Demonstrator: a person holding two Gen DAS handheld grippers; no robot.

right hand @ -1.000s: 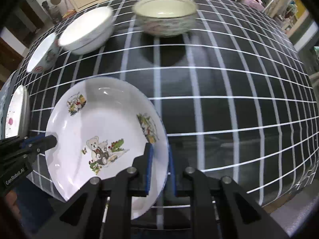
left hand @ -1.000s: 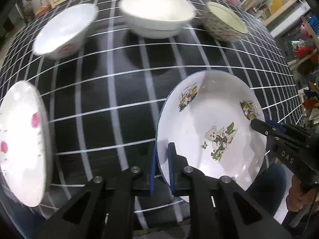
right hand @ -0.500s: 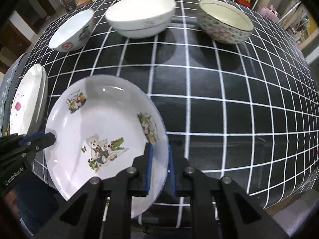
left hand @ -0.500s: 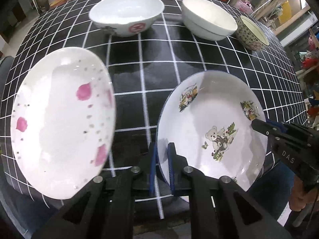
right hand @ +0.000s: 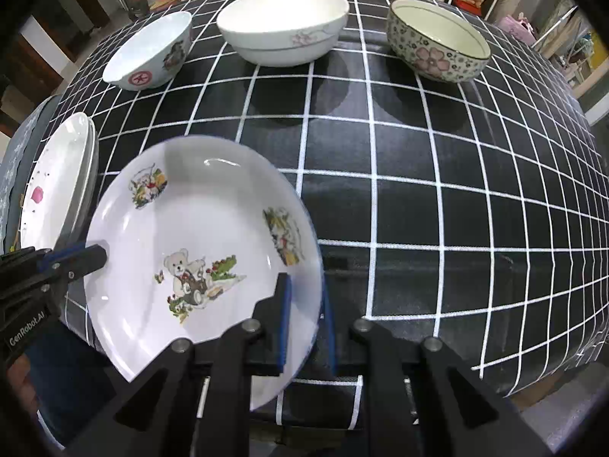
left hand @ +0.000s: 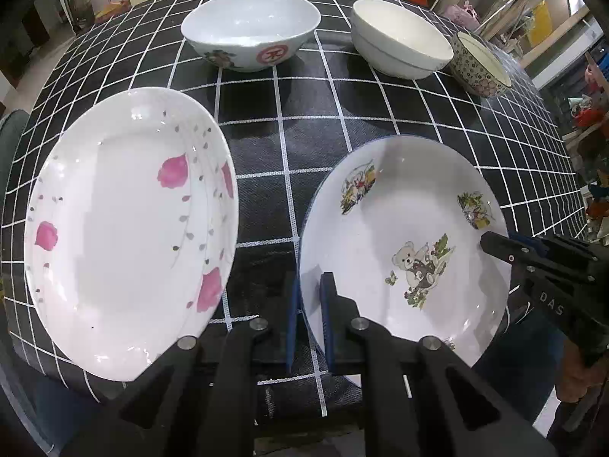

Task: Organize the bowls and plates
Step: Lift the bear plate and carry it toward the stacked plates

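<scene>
Both grippers have the bear plate (left hand: 403,236) between them: the left gripper (left hand: 309,297) is clamped on its left rim, the right gripper (right hand: 304,304) clamped on the opposite rim. It's held over the near edge of the checked tablecloth (right hand: 437,198), just beside the pink-petal plate (left hand: 125,228). Three bowls line the far side: red-seal bowl (left hand: 251,34), white bowl (left hand: 399,38), flowered bowl (right hand: 437,38).
</scene>
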